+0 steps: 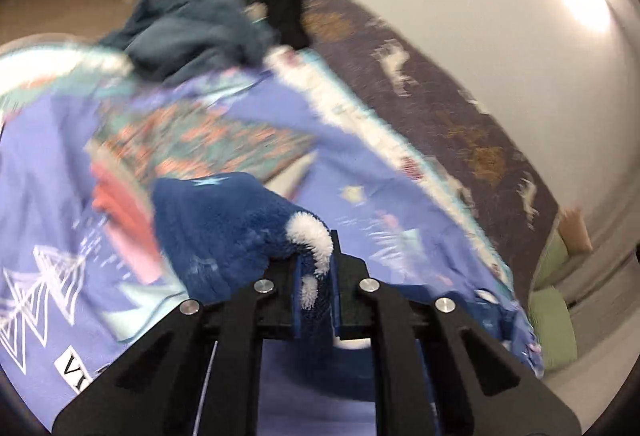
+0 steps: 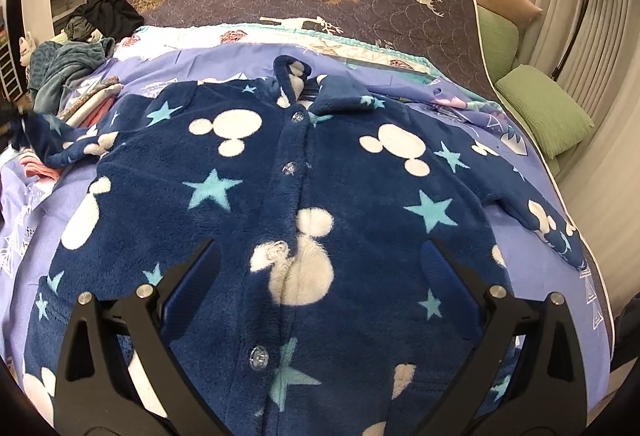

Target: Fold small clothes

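Between the left tongs (image 1: 316, 272), pinched fleece pyjama top (image 1: 224, 232); right tongs (image 2: 320, 264) gape above it.

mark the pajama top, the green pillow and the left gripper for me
pajama top (image 2: 224, 220): right wrist view, front panel beside the button placket.
green pillow (image 2: 544, 108): right wrist view, top face.
left gripper (image 1: 316, 268): left wrist view, between the fingertips, shut on the top's sleeve.

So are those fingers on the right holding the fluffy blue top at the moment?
No, the right fingers stand wide apart above the blue top, which lies spread flat on the bed with nothing pinched between them.
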Demonstrator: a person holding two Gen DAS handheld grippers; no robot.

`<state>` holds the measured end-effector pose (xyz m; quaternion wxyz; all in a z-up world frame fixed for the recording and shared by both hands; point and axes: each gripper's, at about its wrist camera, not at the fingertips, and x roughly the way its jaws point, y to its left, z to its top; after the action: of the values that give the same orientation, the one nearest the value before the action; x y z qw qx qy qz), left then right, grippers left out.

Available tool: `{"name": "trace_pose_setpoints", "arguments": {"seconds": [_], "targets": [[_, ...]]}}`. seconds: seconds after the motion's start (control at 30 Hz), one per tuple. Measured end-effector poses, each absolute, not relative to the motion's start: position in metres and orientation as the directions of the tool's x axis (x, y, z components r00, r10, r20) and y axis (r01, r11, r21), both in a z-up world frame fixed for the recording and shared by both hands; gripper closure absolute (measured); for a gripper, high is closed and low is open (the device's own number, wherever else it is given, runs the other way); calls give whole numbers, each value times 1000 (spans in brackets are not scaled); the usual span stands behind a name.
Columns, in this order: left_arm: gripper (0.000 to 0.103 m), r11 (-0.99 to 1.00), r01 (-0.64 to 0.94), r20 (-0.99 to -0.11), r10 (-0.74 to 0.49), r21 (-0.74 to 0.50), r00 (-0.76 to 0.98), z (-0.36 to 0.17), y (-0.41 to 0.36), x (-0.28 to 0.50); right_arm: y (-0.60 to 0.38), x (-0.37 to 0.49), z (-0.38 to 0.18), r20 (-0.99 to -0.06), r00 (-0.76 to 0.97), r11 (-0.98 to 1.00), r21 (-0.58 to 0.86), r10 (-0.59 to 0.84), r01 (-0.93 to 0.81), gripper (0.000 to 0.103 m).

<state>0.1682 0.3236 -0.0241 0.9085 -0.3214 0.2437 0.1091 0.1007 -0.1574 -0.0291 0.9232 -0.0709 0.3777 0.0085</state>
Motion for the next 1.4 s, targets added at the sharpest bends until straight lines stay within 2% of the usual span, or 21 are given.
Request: {"name": "trace_pose_setpoints", "arguments": {"seconds": [0.13,0.2,0.37,0.43,0.47,0.5,0.53,0.67,0.77,0.9,1.03,1.1,1.17,1.2,1.23,1.3,1.4], "targets": [[92,871,-203,-447,-22,-448,894,18,260,187,-168,101,-27,-691,723,992,-108,-29,-63,2],[92,908,-95,-422,-95,-407,901,35,217,197,-175,101,-27,-690,724,994,-98,-29,-54,2],[91,949,183,-446,-283,-255,849,39,87,210,-205,105,-30,-711,703,999,-48,-28,-9,2],[78,946,257,-479,-321,-196,817,25,49,209,-219,108,-31,-725,689,1000,-15,-16,8,2],[57,945,289,-508,-325,-151,798,16,29,207,-224,108,-32,-730,684,1000,1,-6,10,2],[44,945,309,-520,-320,-111,792,7,17,203,-228,109,-32,-734,679,1000,18,6,10,2],[41,942,332,-525,-307,-50,794,-2,5,196,-234,110,-32,-740,672,999,44,29,6,2],[28,934,332,-530,-218,129,819,-16,-2,171,-242,117,-31,-754,644,990,133,130,-43,2],[19,941,276,-520,-138,198,843,-22,23,152,-240,134,-31,-751,606,963,247,261,-109,3],[16,957,187,-547,-37,223,837,-31,62,139,-218,172,-38,-731,528,900,389,432,-198,7],[16,977,92,-629,51,193,776,-55,97,157,-196,217,-50,-727,478,866,461,493,-193,7],[16,985,55,-653,65,162,754,-64,108,167,-186,237,-55,-744,466,875,445,479,-188,7],[16,994,8,-679,67,106,731,-70,118,182,-173,260,-62,-771,464,897,409,437,-165,16],[16,996,-10,-685,69,89,725,-71,122,186,-169,267,-66,-783,459,905,395,421,-157,46],[16,996,-39,-691,88,86,717,-73,125,191,-160,274,-70,-808,447,923,354,384,-153,82],[16,989,-85,-690,143,118,710,-76,128,198,-154,274,-65,-827,473,952,272,305,-137,89],[16,980,-122,-690,198,158,697,-82,131,202,-162,250,-25,-737,587,943,272,333,-193,91]]}}
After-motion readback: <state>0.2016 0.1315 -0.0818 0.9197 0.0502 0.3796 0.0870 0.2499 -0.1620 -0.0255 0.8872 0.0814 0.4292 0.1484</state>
